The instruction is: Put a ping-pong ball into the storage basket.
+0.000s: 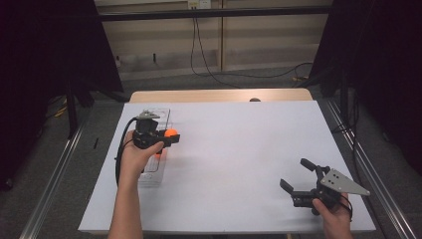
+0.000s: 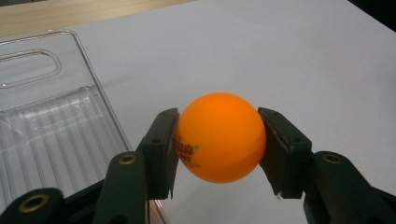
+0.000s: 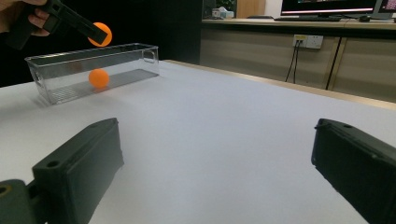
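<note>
Orange ball (image 2: 218,137) is what I am working with, but by size I start with the white counter (image 1: 239,159). On its left side stands a clear bin (image 3: 119,58) with 1 other orange ball (image 3: 98,78) inside. My left hand-held gripper (image 1: 171,135) hangs above the bin's right rim, clamped on the ball, 1 pad at each side. My right hand-held gripper (image 1: 297,176) is over the counter's near right, spread wide, holding nothing.

Ball print (image 2: 187,154): your left jaw hid part of it, too blurred to read.
Clear bin (image 2: 51,116): cut off by the frame's left edge.
Second ball (image 1: 158,155): mostly hidden behind your left hand (image 1: 137,157).
</note>
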